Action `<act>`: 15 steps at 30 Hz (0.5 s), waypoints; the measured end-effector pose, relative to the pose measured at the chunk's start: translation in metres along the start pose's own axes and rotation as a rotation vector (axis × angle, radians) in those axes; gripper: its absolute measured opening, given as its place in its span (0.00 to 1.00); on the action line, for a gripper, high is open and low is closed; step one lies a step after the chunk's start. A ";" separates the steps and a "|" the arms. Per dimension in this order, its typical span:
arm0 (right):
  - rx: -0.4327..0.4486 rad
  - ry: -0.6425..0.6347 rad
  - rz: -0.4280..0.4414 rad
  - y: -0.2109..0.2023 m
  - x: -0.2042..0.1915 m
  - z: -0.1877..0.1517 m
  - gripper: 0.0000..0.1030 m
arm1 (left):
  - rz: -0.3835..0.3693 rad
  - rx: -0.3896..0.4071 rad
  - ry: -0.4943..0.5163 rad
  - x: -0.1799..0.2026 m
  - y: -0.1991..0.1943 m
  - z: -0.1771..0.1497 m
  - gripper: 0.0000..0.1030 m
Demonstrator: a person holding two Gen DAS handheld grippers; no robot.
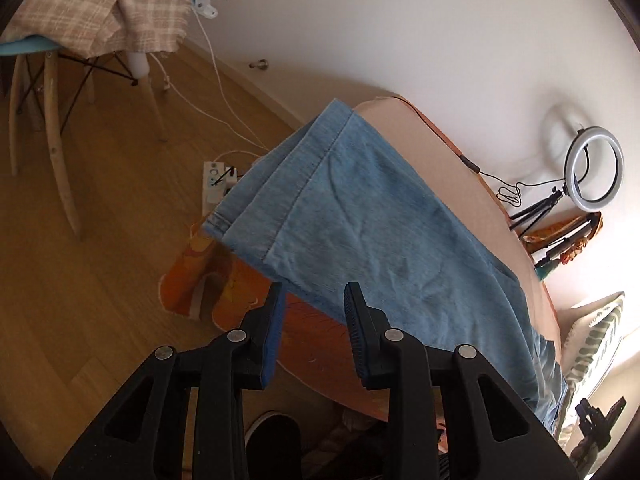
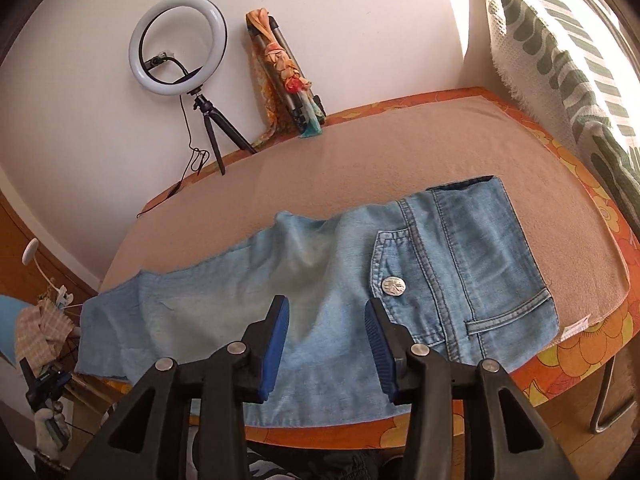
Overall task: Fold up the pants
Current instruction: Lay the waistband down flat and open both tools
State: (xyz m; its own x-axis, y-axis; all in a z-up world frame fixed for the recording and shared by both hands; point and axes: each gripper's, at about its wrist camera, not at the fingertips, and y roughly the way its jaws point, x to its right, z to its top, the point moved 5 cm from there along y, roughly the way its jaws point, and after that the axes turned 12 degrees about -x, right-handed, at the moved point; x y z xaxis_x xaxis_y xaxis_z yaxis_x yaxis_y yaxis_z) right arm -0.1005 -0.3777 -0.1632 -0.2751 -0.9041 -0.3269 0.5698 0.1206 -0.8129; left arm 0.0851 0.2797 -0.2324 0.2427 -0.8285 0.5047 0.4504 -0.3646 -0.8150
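Light blue jeans (image 2: 320,272) lie flat across a table under a beige cover (image 2: 360,152), folded lengthwise with the back pocket and a metal button facing up at the right. In the left wrist view the jeans (image 1: 360,220) end in stacked leg hems that hang past the table's corner. My left gripper (image 1: 314,300) hovers open just off the near long edge of the legs, with nothing between its blue pads. Above the seat area my right gripper (image 2: 326,308) also stands open, and its pads touch no cloth.
A ring light on a small tripod (image 2: 178,40) and a scarf-wrapped folded tripod (image 2: 288,72) stand against the wall behind the table. A green-patterned pillow (image 2: 560,60) is at the right. A chair with a plaid blanket (image 1: 100,8) and a power strip (image 1: 214,184) occupy the wooden floor.
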 end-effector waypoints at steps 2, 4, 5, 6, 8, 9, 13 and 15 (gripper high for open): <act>-0.007 -0.046 0.021 0.006 -0.021 0.006 0.43 | -0.024 -0.005 -0.054 -0.012 0.009 0.002 0.29; -0.015 -0.085 0.031 0.014 -0.039 0.012 0.45 | -0.037 0.006 -0.083 -0.020 0.016 0.006 0.31; -0.023 -0.100 0.033 0.018 -0.047 0.014 0.45 | -0.048 0.017 -0.091 -0.021 0.018 0.007 0.31; -0.032 -0.111 0.038 0.022 -0.054 0.015 0.45 | -0.053 0.031 -0.094 -0.020 0.019 0.008 0.31; -0.051 -0.132 0.045 0.029 -0.065 0.015 0.45 | -0.066 0.067 -0.059 -0.012 0.017 0.008 0.31; -0.058 -0.141 0.047 0.032 -0.070 0.015 0.45 | -0.052 0.088 -0.032 -0.007 0.015 0.009 0.31; -0.073 -0.164 0.045 0.038 -0.084 0.016 0.45 | -0.004 0.156 0.029 0.001 0.010 0.013 0.31; -0.079 -0.171 0.045 0.039 -0.086 0.016 0.45 | 0.017 0.136 0.013 -0.002 0.016 0.018 0.31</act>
State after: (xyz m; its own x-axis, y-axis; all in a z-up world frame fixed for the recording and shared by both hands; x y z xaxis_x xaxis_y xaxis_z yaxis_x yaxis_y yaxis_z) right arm -0.0418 -0.3016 -0.1592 -0.1116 -0.9526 -0.2830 0.5142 0.1883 -0.8368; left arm 0.1071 0.2832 -0.2418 0.2401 -0.8397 0.4870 0.5589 -0.2906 -0.7766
